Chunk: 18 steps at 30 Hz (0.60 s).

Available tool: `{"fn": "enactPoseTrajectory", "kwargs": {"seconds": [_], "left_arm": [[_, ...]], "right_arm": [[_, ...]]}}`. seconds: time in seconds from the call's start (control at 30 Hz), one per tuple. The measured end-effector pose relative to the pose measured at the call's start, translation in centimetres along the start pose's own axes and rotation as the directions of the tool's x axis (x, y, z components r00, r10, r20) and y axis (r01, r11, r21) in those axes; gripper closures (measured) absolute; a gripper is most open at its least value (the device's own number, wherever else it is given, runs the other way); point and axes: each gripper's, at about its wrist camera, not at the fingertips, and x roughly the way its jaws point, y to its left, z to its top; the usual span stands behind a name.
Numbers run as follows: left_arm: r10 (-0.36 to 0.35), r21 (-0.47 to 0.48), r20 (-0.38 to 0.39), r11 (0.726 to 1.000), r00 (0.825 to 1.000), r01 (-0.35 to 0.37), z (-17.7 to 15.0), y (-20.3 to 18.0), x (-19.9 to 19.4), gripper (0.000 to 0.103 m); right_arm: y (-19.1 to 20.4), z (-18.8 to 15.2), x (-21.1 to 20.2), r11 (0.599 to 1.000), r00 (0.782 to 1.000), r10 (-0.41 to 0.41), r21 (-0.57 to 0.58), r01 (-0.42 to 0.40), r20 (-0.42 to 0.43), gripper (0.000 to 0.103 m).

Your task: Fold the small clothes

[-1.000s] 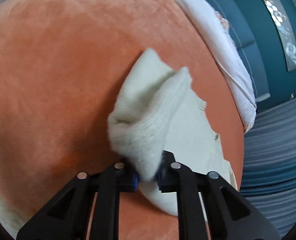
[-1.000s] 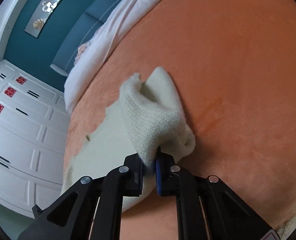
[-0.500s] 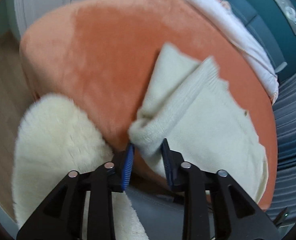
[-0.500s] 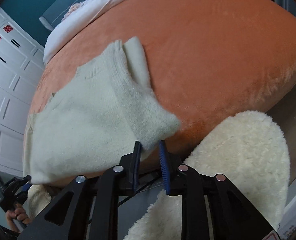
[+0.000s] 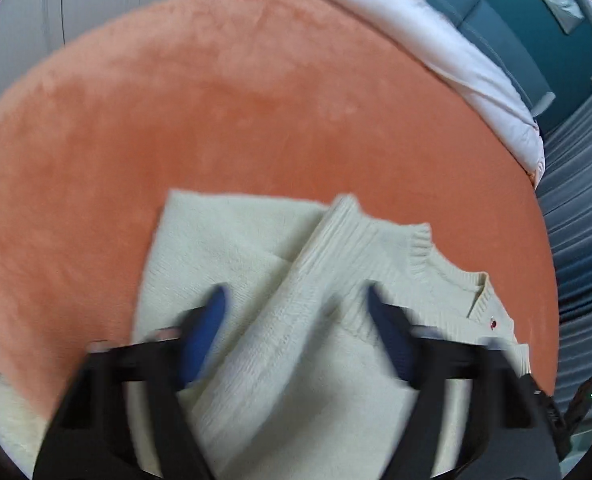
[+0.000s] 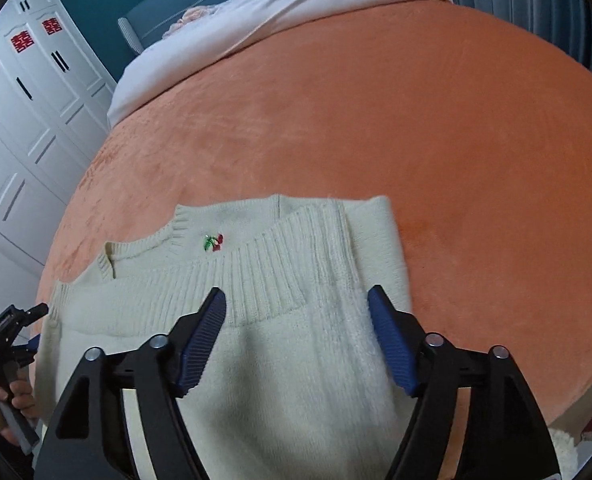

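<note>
A small cream knitted sweater (image 5: 296,280) lies on the orange plush bed cover (image 5: 215,100), near its front edge, with its ribbed hem folded up over the chest. It also shows in the right wrist view (image 6: 287,320), with a small cherry embroidery (image 6: 213,242) below the collar. My left gripper (image 5: 296,320) is open and empty, hovering just above the folded sweater. My right gripper (image 6: 296,320) is open and empty, also just above the sweater.
A white duvet (image 5: 436,40) lies across the far end of the bed, also in the right wrist view (image 6: 275,12). White wardrobe doors (image 6: 23,120) stand at the left. A cream fluffy rug (image 5: 7,420) lies below the bed's edge. The left gripper's handle and hand (image 6: 3,364) show at left.
Both grippers have let go of the sweater's hem, opened wide and pulled back toward the bed's edge. The sweater now lies flat with the hem folded over it.
</note>
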Motion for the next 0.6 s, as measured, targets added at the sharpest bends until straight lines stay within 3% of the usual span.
{"fn": "enactPoseTrajectory", "kwargs": {"seconds": [0.03, 0.07, 0.13, 0.2, 0.3, 0.37, 0.4, 0.47, 0.5, 0.53, 0.6], "left_arm": [[-0.021, -0.021, -0.016, 1.000, 1.000, 0.021, -0.1, 0.2, -0.1, 0.092], [-0.056, -0.039, 0.001, 0.998, 0.998, 0.056, -0.4, 0.4, -1.0, 0.094], [-0.104, -0.003, 0.072, 0.994, 0.992, 0.105, -0.6, -0.1, -3.7, 0.095], [-0.139, 0.065, 0.142, 0.989, 0.980, 0.131, 0.0, -1.5, -6.9, 0.095], [-0.122, 0.084, 0.191, 0.991, 0.974, 0.108, 1.6, -2.6, -8.0, 0.095], [-0.044, 0.101, 0.176, 0.995, 0.983, 0.027, 2.6, -2.7, -5.7, 0.095], [0.001, 0.109, 0.146, 0.994, 0.989, -0.017, 2.7, -2.4, -3.6, 0.094], [0.089, 0.107, 0.036, 0.990, 0.995, -0.092, 2.2, -1.0, 1.0, 0.094], [0.117, 0.105, 0.000, 0.988, 0.993, -0.116, 1.7, -0.2, 2.3, 0.092], [0.121, 0.114, 0.037, 0.986, 0.992, -0.125, 1.3, -0.3, 2.2, 0.091], [0.145, 0.143, 0.103, 0.977, 0.984, -0.159, 0.4, -1.1, -0.2, 0.082]], "right_arm": [[0.2, 0.1, 0.6, 1.000, 1.000, 0.000, -0.006, 0.000, -0.021, 0.088], [0.4, -0.1, 0.2, 1.000, 1.000, 0.022, -0.004, -0.022, -0.016, 0.094], [0.7, -0.1, -3.2, 0.994, 0.989, 0.108, -0.015, -0.107, 0.104, 0.095], [1.9, 0.6, -7.7, 0.982, 0.958, 0.184, -0.073, -0.172, 0.220, 0.095], [3.2, 2.5, -10.7, 0.977, 0.925, 0.201, -0.137, -0.164, 0.323, 0.095], [2.8, 3.7, -8.8, 0.984, 0.936, 0.166, -0.115, -0.136, 0.311, 0.095], [2.3, 3.9, -6.5, 0.990, 0.953, 0.117, -0.110, -0.090, 0.279, 0.095], [0.7, 3.6, -0.1, 0.996, 0.992, 0.024, -0.083, -0.014, 0.126, 0.094], [-0.4, 2.9, 2.9, 0.999, 0.999, -0.033, -0.039, 0.034, 0.021, 0.094], [-1.2, 2.0, 3.8, 0.999, 0.999, -0.034, 0.000, 0.034, -0.010, 0.094], [-1.2, 1.0, 0.5, 1.000, 0.993, 0.004, 0.028, -0.007, 0.116, 0.091]]}}
